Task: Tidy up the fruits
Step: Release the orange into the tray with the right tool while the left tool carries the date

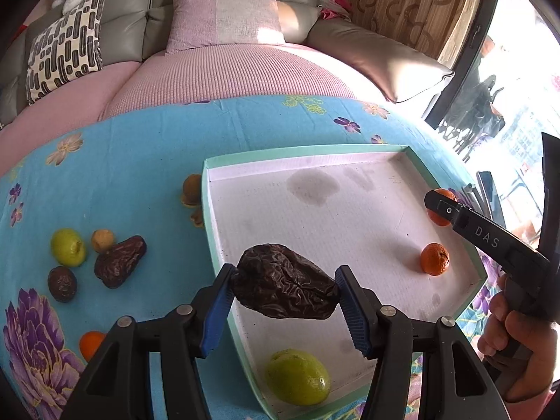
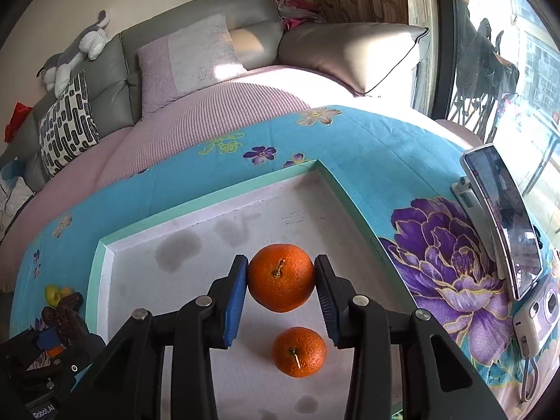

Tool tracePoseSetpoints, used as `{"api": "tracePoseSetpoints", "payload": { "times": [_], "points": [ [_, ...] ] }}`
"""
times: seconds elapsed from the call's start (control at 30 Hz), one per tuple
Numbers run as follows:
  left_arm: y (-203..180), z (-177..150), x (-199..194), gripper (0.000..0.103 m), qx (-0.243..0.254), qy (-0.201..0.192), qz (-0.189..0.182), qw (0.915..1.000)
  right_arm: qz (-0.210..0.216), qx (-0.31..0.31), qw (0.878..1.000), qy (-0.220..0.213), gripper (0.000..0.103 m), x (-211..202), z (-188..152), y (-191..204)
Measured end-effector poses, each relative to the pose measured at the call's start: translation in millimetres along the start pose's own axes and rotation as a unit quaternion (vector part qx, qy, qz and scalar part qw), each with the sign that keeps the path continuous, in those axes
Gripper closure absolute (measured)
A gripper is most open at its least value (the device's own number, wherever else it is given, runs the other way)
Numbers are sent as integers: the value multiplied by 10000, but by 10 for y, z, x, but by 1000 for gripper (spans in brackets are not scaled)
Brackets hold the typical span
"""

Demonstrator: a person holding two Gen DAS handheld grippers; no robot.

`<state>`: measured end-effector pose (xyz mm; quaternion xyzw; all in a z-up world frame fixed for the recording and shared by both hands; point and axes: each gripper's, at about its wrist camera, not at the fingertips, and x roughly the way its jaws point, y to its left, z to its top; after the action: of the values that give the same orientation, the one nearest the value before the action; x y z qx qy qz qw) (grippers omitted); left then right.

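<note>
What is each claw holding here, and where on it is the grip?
Left claw pinches a dark wrinkled date across its two ends. Right claw grips an orange by its opposite sides, stem facing the camera.

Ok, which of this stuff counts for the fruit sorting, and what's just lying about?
Job:
- tray
- dark wrinkled fruit in left gripper
- orange in right gripper
- second orange, green fruit in tray
- loose fruit on cloth

Lying about:
- phone on stand
- white camera
- sofa cushions
</note>
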<state>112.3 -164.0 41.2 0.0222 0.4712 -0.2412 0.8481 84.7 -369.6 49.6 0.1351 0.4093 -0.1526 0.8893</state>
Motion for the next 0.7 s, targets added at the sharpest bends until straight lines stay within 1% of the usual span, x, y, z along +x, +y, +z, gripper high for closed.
{"api": "tracePoseSetpoints", "payload": {
  "times": [0.3,0.53,0.7],
  "points": [
    [-89,-59,242,42,92,213,10,9997,140,-15,9999,71,62,184,-33,40],
    [-93,-106,364,42,115,401,55,9991,105,-162,9989,435,62,404,-113,129],
    [-109,-118,395,42,183,425,133,9988,39,-313,9986,417,62,412,-130,187]
  ]
}}
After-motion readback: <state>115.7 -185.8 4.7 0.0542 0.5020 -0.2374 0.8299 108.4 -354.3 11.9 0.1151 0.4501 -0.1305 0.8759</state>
